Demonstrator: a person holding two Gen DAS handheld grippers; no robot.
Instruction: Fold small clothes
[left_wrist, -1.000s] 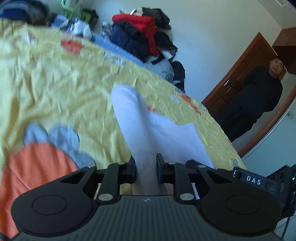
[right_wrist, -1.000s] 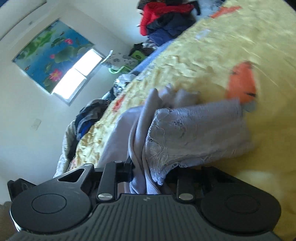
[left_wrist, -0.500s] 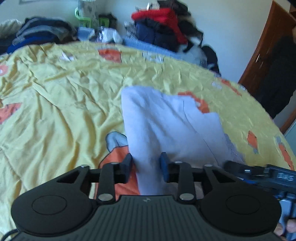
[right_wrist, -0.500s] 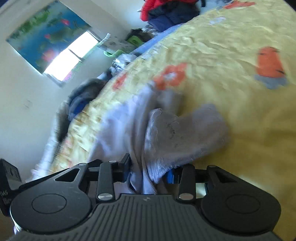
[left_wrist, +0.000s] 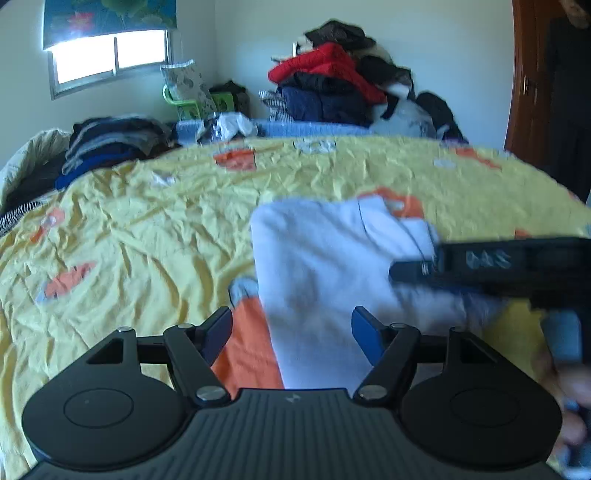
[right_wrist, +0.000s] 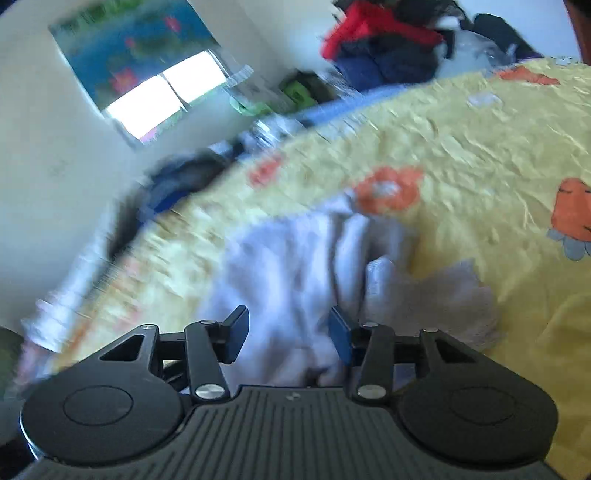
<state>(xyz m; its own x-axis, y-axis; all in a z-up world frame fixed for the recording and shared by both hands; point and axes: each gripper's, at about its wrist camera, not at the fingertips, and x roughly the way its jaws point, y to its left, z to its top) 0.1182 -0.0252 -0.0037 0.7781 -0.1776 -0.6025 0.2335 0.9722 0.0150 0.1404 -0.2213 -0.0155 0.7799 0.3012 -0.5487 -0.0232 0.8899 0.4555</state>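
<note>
Already the small pale-lilac cotton garment (left_wrist: 332, 258) lies folded over on the crumpled yellow bed sheet (left_wrist: 147, 229), the left tool (left_wrist: 291, 332) opening around it, the right tool (right_wrist: 288, 332) apart with bunched cloth between, so smoothing looks left.

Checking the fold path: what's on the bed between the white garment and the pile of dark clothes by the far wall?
Only bare yellow bedsheet between the white garment and the clothes pile, per the left wrist view.
</note>
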